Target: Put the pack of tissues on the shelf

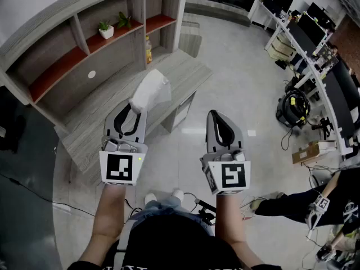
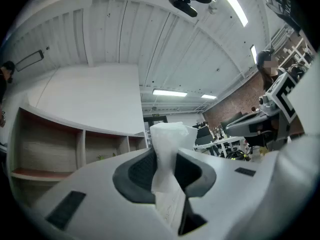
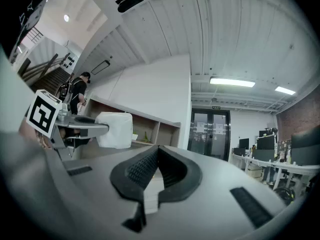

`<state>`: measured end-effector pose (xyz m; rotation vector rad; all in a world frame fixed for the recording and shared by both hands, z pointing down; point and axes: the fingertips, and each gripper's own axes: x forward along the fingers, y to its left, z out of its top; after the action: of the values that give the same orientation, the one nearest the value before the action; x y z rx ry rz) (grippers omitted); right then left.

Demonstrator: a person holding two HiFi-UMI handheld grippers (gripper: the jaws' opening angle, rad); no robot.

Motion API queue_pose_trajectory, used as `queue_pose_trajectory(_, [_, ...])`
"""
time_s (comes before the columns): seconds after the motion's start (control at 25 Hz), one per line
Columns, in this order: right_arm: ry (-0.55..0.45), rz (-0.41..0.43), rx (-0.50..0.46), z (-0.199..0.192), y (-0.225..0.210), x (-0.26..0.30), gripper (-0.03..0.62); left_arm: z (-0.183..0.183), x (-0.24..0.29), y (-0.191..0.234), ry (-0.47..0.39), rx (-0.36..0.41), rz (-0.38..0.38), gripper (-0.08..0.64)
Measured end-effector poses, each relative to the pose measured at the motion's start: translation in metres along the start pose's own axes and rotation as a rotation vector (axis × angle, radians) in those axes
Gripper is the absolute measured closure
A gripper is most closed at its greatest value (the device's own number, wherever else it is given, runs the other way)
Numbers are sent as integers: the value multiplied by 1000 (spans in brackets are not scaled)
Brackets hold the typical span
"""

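Note:
The pack of tissues [image 1: 152, 91] is a soft white bundle, and my left gripper [image 1: 136, 108] is shut on its lower end, holding it in the air above the low wooden counter [image 1: 98, 125]. In the left gripper view the pack of tissues [image 2: 170, 139] stands up between the dark pads, squeezed narrow where they press. The wooden shelf [image 1: 62, 66] with reddish boards rises at the left, beyond the counter. My right gripper [image 1: 216, 117] hangs beside the left one over the floor, shut with nothing in it. From the right gripper view, the pack of tissues [image 3: 115, 129] shows at the left.
Two small potted plants [image 1: 106, 29] and a bottle [image 1: 148, 49] stand in the shelf's compartments. Desks with monitors [image 1: 306, 32] line the right side. A black and yellow machine [image 1: 293, 107] and a cardboard box [image 1: 313, 151] lie on the floor there. A person [image 1: 320, 201] is at the lower right.

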<state>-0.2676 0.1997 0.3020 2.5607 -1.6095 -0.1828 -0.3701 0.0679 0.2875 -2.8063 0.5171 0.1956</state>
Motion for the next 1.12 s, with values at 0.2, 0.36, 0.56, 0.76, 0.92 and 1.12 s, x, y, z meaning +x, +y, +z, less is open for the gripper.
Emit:
queue_pose_trajectory(0.2, [-55, -1, -32, 5, 12, -4, 577, 0, -14, 8, -3, 8, -7, 468])
queue_pose_trajectory(0.36, [-54, -14, -34, 7, 25, -7, 577, -3, -26, 16, 5, 3, -15, 468])
queue_pose_trajectory(0.56, [-48, -19, -24, 6, 45, -10, 577, -9, -36, 27, 0, -5, -31, 468])
queue_pose_trajectory(0.76, [-68, -39, -38, 8, 53, -3, 577, -15, -35, 40, -11, -11, -33, 468])
queue_pose_trajectory(0.92, [-75, -43, -42, 11, 50, 7, 577, -16, -28, 48, -13, -19, -21, 468])
queue_pose_trajectory(1.12, [-68, -43, -8, 4, 42, 35, 577, -26, -7, 61, -3, -19, -8, 468])
